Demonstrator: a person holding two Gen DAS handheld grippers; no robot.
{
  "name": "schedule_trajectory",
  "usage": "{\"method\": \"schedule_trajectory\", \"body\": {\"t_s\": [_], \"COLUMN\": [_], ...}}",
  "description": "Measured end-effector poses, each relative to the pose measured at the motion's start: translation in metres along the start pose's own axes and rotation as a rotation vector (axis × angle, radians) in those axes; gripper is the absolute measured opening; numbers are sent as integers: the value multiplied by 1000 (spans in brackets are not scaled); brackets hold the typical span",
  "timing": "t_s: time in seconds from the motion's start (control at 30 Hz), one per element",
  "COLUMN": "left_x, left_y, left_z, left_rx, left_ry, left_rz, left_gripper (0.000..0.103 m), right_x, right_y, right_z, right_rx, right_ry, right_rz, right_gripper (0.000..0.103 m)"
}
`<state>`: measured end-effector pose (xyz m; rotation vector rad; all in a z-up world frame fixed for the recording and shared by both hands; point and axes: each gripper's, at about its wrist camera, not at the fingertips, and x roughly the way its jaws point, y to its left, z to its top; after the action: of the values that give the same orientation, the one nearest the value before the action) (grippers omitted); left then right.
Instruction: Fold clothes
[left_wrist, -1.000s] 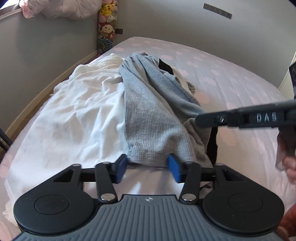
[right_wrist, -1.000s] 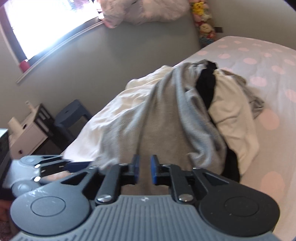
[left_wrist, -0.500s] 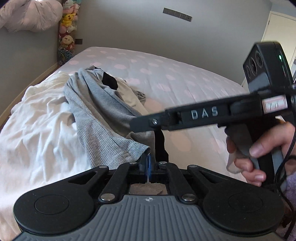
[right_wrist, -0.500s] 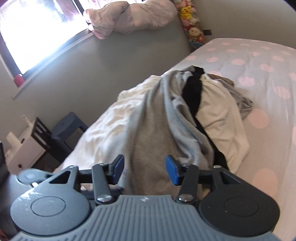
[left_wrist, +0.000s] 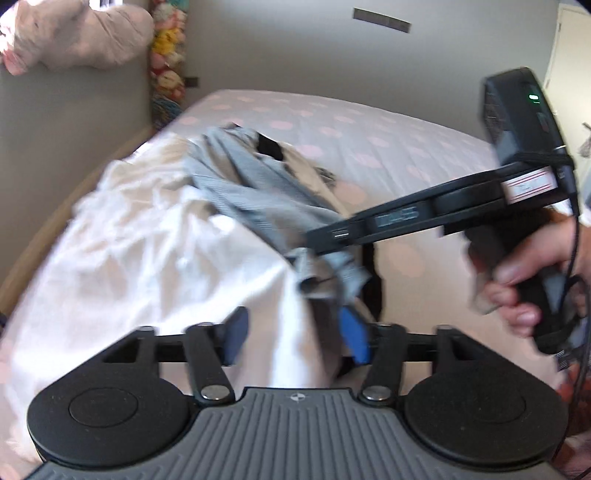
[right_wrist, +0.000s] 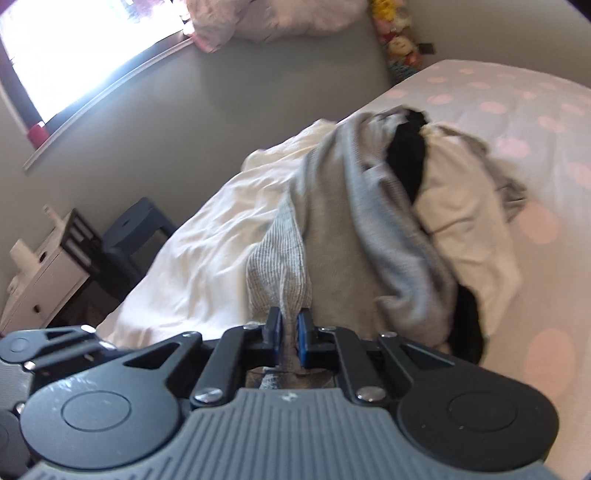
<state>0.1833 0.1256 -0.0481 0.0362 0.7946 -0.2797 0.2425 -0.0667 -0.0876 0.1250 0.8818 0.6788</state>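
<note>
Right wrist view: right hand-held gripper (right_wrist: 287, 338) now clamps the grey garment (right_wrist: 343, 236); left hand-held gripper (left_wrist: 293, 341) has released, fingers apart.

Nothing reads clearly — raised lettering on the right hand-held gripper (left_wrist: 325, 236) is blurred beyond reading.

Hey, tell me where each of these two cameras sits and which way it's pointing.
Left wrist: sits on the left hand-held gripper, jaws open, facing up the bed; shows the right hand.
Right wrist: sits on the right hand-held gripper, shut on the grey top, facing the window wall; the left gripper's edge shows at left.
Both show the grey top, white sheet and spotted bed.
</note>
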Motion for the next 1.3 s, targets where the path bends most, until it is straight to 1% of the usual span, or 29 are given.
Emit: {"method": "schedule_trajectory", "body": {"t_s": [0.07, 0.17, 0.2, 0.27, 0.3, 0.33, 0.4, 0.47, 0.5, 0.53, 0.57, 0.6, 0.63, 0.67, 0.77, 0.8, 0.83, 0.9, 0.93, 1.0, 1.03, 1.07, 1.1, 1.13, 1.3], "left_x": [3, 10, 13, 19, 26, 33, 46, 47, 44, 40, 35, 31, 26, 22, 12, 10, 8, 6, 5, 0, -3, -5, -8, -11, -24], "left_y": [-2, -14, -19, -29, -32, -35, -34, -28, -26, -25, -25, -26, -27, -28, -26, -25, -24, -25, -25, -25, -25, -25, -25, -24, -24], "left_z": [2, 5, 7, 9, 10, 9, 10, 12, 13, 14, 15, 16, 17, 18, 19, 19, 19, 19, 19, 21, 22, 23, 24, 25, 30], "left_rx": [24, 56, 71, 102, 117, 131, 128, 88, 79, 73, 69, 69, 69, 66, 47, 42, 39, 43, 46, 48, 48, 48, 49, 49, 50], "left_ry": [-2, 8, 9, 11, 25, 46, 87, 93, 92, 85, 71, 56, 43, 34, 22, 21, 20, 14, 11, -5, -16, -26, -36, -46, -97], "left_rz": [38, 40, 48, 83, 112, 141, 168, 165, 168, 169, 165, 160, 151, 142, 116, 110, 106, 104, 102, 102, 101, 101, 101, 101, 100], "left_gripper": [60, 63, 66, 67, 65, 46, 14, 8, 4, 3, 3, 3, 3, 3, 3, 3, 2, 2, 2, 2, 2, 2, 2, 2, 2], "right_x": [-6, -15, -19, -24, -27, -28, -30, -31, -32, -35, -37, -40, -43, -44, -35, -27, -19, 1, 11, 29, 37, 42, 40, 37, 19], "right_y": [-17, -38, -43, -52, -57, -59, -60, -58, -56, -54, -51, -47, -43, -37, -17, -8, 0, 19, 27, 39, 43, 45, 48, 50, 66], "right_z": [1, 1, 0, -2, -2, -3, -4, -4, -5, -5, -5, -4, -3, -1, 10, 14, 17, 24, 27, 31, 33, 35, 37, 40, 58], "right_rx": [19, 25, 22, 31, 41, 46, 45, 35, 36, 36, 37, 37, 37, 37, 44, 45, 45, 35, 27, 13, 23, 39, 38, 33, 8], "right_ry": [-11, -41, -55, -69, -72, -70, -67, -62, -73, -86, -105, -124, -135, -138, -94, -62, -32, 36, 60, 97, 115, 124, 114, 102, 33], "right_rz": [-65, -171, -211, -244, -244, -240, -225, -200, -202, -207, -202, -195, -169, -125, 51, 108, 148, 207, 210, 191, 199, 212, 219, 225, 265], "right_gripper": [10, 10, 10, 10, 10, 10, 10, 17, 26, 48, 56, 62, 61, 61, 62, 63, 64, 68, 70, 70, 64, 52, 14, 10, 6]}}
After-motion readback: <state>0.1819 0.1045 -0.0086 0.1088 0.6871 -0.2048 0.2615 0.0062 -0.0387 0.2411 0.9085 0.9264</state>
